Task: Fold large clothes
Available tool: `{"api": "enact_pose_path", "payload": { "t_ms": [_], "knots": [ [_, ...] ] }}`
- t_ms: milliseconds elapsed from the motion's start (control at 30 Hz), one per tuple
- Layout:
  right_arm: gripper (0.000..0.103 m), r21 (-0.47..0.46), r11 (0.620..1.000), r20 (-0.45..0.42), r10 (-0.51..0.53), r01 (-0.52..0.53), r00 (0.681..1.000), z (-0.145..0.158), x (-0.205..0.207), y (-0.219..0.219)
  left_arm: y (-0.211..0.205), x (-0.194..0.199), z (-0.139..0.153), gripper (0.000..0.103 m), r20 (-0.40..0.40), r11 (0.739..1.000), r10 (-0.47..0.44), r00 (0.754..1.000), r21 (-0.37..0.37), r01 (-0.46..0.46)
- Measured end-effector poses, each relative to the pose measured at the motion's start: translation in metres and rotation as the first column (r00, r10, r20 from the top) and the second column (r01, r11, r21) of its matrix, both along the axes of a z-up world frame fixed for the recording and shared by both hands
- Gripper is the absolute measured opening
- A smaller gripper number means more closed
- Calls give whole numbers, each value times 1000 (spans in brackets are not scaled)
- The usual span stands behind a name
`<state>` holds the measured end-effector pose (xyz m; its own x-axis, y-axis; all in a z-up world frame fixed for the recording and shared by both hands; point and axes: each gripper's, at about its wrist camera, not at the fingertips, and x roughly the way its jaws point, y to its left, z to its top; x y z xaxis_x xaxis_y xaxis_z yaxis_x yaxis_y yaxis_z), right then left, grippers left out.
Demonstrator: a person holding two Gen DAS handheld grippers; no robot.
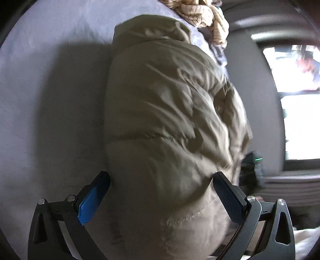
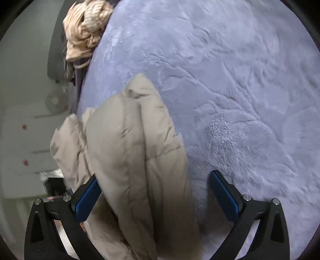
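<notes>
A khaki quilted puffer jacket (image 1: 166, 112) lies bunched and folded on a lavender plush blanket (image 1: 50, 80). My left gripper (image 1: 161, 180) is open, its jaws spread wide on either side of the jacket's near end, not clamped on it. In the right wrist view the same jacket (image 2: 130, 150) lies along the blanket's left edge (image 2: 230, 90). My right gripper (image 2: 154, 184) is open, its left finger against the jacket's side and its right finger over bare blanket.
A cream knitted garment (image 1: 202, 16) is piled at the blanket's far edge and also shows in the right wrist view (image 2: 84, 32). A bright window (image 1: 296, 104) is at the right. White drawers (image 2: 26, 152) stand beyond the bed's left edge.
</notes>
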<state>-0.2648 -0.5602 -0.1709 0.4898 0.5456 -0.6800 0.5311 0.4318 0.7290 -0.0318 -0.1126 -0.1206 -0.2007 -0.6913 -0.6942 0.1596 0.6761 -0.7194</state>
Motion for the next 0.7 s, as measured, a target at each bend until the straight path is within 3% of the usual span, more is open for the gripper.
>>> {"api": "enact_pose_path", "payload": {
  "t_ms": [133, 200, 233, 333, 400, 500, 633, 700],
  "knots": [
    [103, 150, 988, 79, -53, 41, 995, -12, 3, -3, 3, 11, -23, 103, -91, 996, 17, 996, -87, -25],
    [103, 265, 964, 158, -47, 4, 986, -11, 8, 1, -2, 13, -27, 103, -95, 995, 0, 995, -98, -10],
    [103, 270, 963, 172, -30, -18, 985, -7, 11, 4, -5, 13, -28, 103, -90, 996, -12, 996, -93, 4],
    [103, 146, 976, 177, 133, -159, 975, 10, 29, 19, -20, 13, -33, 103, -72, 996, -62, 995, -62, 58],
    [103, 58, 965, 143, 247, -257, 958, 16, 46, 32, -33, 16, -37, 103, -65, 995, -93, 994, -40, 90],
    [103, 16, 941, 92, 334, -337, 938, 10, 67, 45, -48, 17, -42, 103, -68, 992, -124, 990, -18, 123],
    [103, 12, 935, 27, 353, -354, 935, -7, 84, 53, -61, 14, -44, 103, -59, 991, -124, 991, 45, 127],
    [103, 27, 944, 15, 328, -329, 944, -12, 85, 50, -70, 12, -34, 103, -9, 986, -125, 992, 108, 125]
  ]
}}
